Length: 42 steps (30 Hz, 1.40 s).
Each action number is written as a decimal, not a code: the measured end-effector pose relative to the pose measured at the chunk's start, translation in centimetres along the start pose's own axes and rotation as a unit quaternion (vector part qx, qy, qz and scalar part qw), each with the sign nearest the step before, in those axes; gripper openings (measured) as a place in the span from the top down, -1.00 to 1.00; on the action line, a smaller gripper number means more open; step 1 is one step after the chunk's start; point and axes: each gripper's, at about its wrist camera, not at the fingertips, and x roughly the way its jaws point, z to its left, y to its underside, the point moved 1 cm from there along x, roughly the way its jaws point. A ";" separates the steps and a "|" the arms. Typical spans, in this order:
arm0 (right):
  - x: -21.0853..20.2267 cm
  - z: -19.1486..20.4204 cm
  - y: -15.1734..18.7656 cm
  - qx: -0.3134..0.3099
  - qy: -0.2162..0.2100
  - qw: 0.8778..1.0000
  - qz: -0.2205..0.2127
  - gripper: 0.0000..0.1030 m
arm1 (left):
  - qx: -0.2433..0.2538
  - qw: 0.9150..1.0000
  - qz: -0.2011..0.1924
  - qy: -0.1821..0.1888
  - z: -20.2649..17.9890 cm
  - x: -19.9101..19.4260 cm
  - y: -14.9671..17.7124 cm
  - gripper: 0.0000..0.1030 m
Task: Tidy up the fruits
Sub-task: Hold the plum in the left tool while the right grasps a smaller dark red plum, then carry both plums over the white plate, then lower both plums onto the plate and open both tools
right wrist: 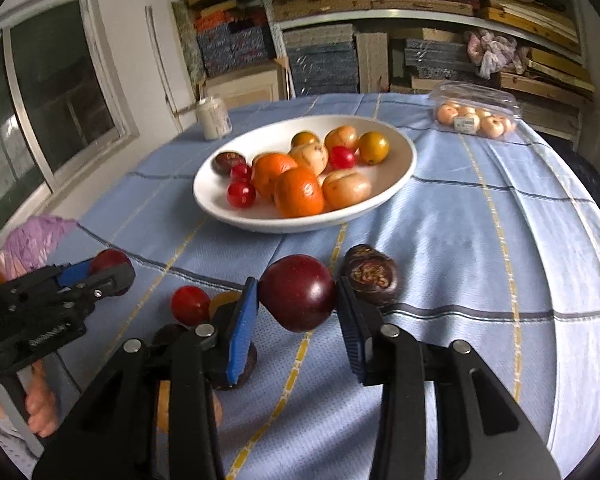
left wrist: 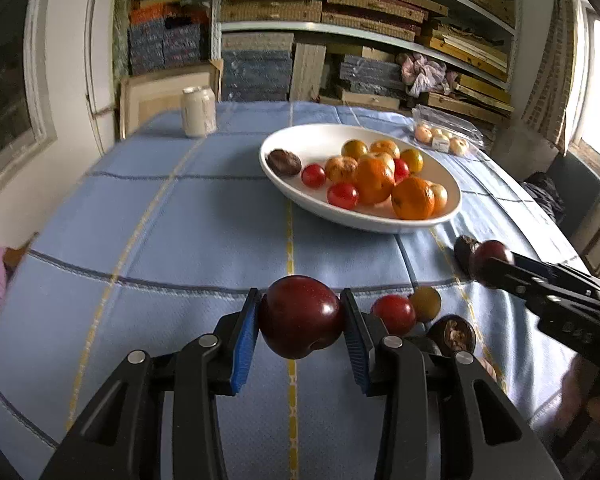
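Observation:
My left gripper [left wrist: 301,316] is shut on a dark red plum [left wrist: 300,318], held above the blue tablecloth. My right gripper [right wrist: 296,296] is shut on another dark red plum [right wrist: 298,292]. Each gripper shows in the other's view: the right one [left wrist: 496,262] at the right, the left one [right wrist: 100,268] at the left. A white oval bowl [left wrist: 296,138] holds oranges, small red and yellow fruits and a dark passion fruit. Loose on the cloth lie a red fruit [right wrist: 190,305], a yellowish fruit [left wrist: 426,303] and dark passion fruits [right wrist: 370,276] [left wrist: 452,334].
A white jar [left wrist: 198,111] stands at the far left of the table. A clear plastic box of pale fruits [right wrist: 474,114] lies at the far right. Shelves of stacked boxes fill the back wall. A purple bag [right wrist: 36,240] lies at the table's left edge.

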 end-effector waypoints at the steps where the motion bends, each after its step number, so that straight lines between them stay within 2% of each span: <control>1: -0.3 -0.2 0.0 0.006 -0.002 1.000 -0.003 0.25 | 0.003 1.000 -0.009 -0.010 -0.3 -0.2 -0.2 0.22; 10: -2.6 -2.1 -2.4 0.044 -0.023 0.998 -0.031 0.25 | 0.023 0.998 -0.039 -0.044 -2.0 0.2 -4.7 0.22; 16: -2.6 -2.9 -6.6 0.048 -0.014 0.998 -0.050 0.25 | 0.022 0.997 -0.057 -0.043 -3.3 1.9 -9.5 0.22; 23: 0.0 -3.7 -13.0 0.069 -0.009 0.995 -0.071 0.25 | -0.023 0.998 -0.048 -0.034 -2.7 5.9 -15.3 0.22; 27: 3.2 -4.3 -15.3 0.088 -0.018 0.994 -0.055 0.25 | -0.053 0.998 -0.030 -0.026 -1.5 8.4 -17.4 0.22; 31: 6.3 -3.9 -16.4 0.077 -0.019 0.996 -0.031 0.25 | -0.051 0.998 -0.005 -0.034 -1.1 11.0 -17.9 0.22; 35: 8.6 -3.3 -16.0 0.039 -0.001 0.999 -0.003 0.25 | -0.038 0.998 0.021 -0.040 -1.1 13.5 -17.4 0.22; 42: 10.5 -5.5 -14.7 0.051 0.023 0.998 0.023 0.24 | -0.028 0.999 0.039 -0.026 -1.5 15.6 -17.3 0.22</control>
